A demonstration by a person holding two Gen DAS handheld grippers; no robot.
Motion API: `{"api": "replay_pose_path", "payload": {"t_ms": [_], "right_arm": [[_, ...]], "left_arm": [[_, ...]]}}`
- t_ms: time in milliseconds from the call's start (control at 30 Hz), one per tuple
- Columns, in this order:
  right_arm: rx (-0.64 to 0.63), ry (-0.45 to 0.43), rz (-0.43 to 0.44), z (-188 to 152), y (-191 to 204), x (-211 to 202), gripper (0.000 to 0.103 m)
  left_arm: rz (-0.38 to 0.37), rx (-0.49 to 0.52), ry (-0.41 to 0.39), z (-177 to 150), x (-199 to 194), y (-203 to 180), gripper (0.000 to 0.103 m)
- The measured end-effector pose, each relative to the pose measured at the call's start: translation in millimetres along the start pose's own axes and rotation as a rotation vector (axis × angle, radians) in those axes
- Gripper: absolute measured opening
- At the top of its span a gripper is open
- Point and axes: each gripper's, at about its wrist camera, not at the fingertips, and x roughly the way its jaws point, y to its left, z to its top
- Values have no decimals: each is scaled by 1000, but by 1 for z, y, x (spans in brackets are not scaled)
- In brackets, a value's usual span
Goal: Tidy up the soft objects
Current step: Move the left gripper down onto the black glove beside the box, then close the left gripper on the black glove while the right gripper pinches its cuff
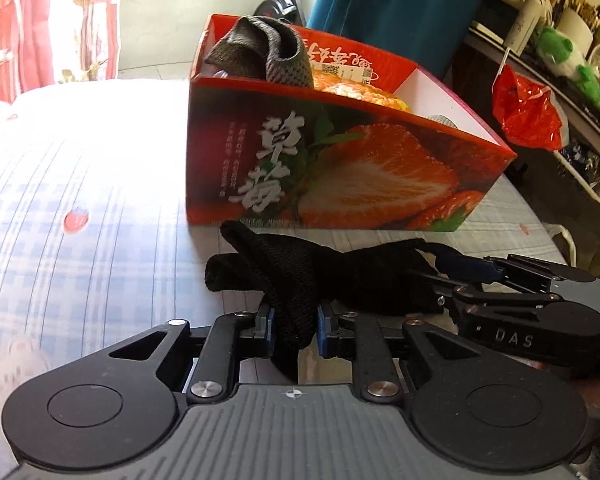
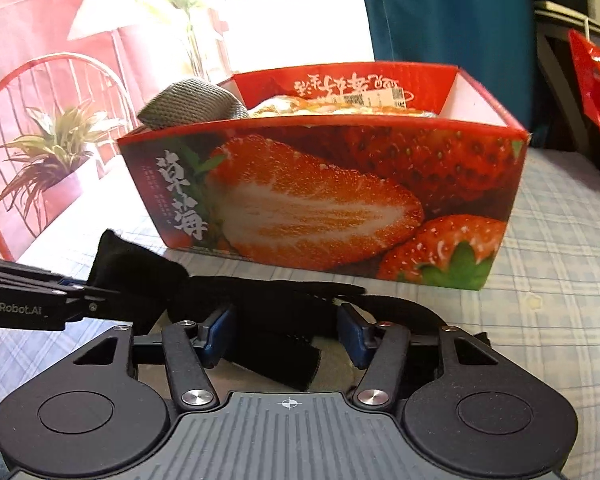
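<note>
Bed (image 1: 80,184): plaid sheet, holds everything.
Strawberry box (image 1: 340,168): already contains a grey knit item (image 1: 276,52) and orange things.
Black knit garment (image 1: 332,276): outside, just before the box; still to stow.
Left gripper (image 1: 294,326): narrow, pinching the garment.
Right gripper (image 2: 286,332): half-wide around it; whether its pads press, I cannot tell.

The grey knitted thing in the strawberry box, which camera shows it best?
The left wrist view: the grey knitted thing shows its folds and opening above the box rim. The right wrist view shows only its rounded top.
</note>
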Motion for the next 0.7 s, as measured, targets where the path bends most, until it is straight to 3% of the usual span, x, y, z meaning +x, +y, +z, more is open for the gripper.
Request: {"api": "replay_pose_path", "payload": {"t_ms": [133, 400, 700], "right_arm": [[12, 3, -2, -3, -3, -6, 46], [-1, -18, -14, 1, -1, -4, 48], [-24, -9, 7, 0, 6, 11, 49]], "left_arm": [[-3, -71, 15, -20, -1, 5, 20], [-2, -161, 16, -43, 6, 14, 20], [3, -164, -12, -48, -1, 27, 20]]}}
